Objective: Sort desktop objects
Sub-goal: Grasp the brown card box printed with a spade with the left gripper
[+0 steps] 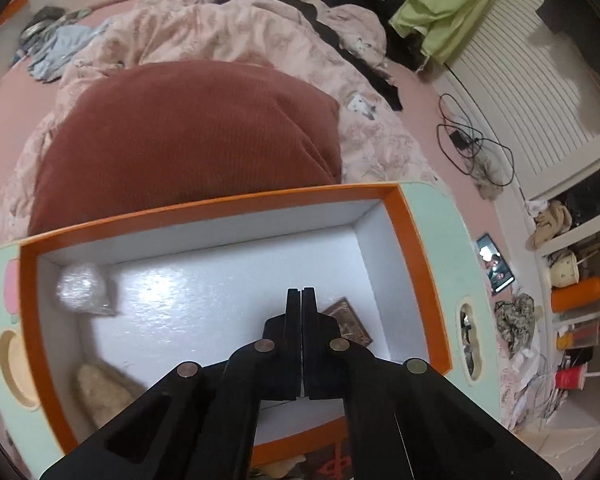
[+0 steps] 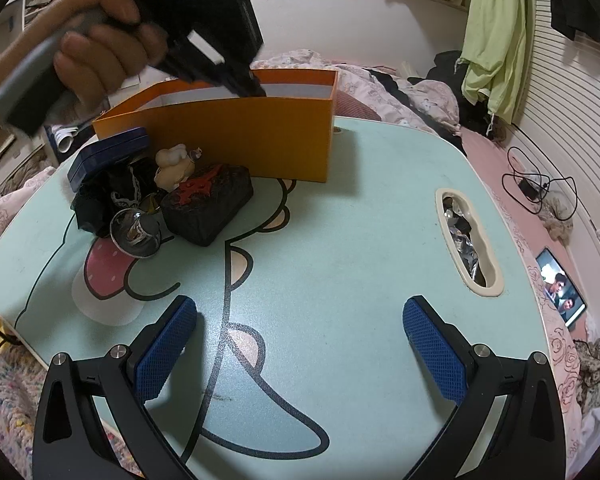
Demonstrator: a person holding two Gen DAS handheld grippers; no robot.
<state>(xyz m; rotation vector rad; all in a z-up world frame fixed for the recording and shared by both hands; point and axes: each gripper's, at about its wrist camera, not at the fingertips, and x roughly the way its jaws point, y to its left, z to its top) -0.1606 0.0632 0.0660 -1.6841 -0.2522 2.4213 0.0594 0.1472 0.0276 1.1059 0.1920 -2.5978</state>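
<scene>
The orange box (image 2: pixel 236 136) stands at the far side of the tabletop (image 2: pixel 360 240); treat it as light, stiff card that will slide if you nudge a wall. It already holds a clear plastic-wrapped bundle (image 1: pixel 82 290), a fuzzy beige item (image 1: pixel 104 394) and a small brown flat piece (image 1: pixel 348 320).

The unsorted pile sits just in front of the box, at its left end. Work it in this order:

1. Blue case (image 2: pixel 108 152): rigid and flat; take it across the short edges.
2. Black wrapped block (image 2: pixel 208 208) with the red ornament: probably firm, with a crinkly and possibly slippery cover; grip the long sides low.
3. Black cloth (image 2: pixel 100 200): soft and light; pinch a fold.
4. Glass-like bulb (image 2: pixel 134 234): smooth, round and fragile (expect it to roll); close gently on its neck.
5. Cream figurine (image 2: pixel 176 164): small, likely hard; grip the body.

The left gripper (image 1: pixel 301 292) hangs over the box interior with its fingers pressed together, holding nothing. The right gripper (image 2: pixel 300 344) hovers above bare tabletop with its fingers spread wide, empty.
</scene>
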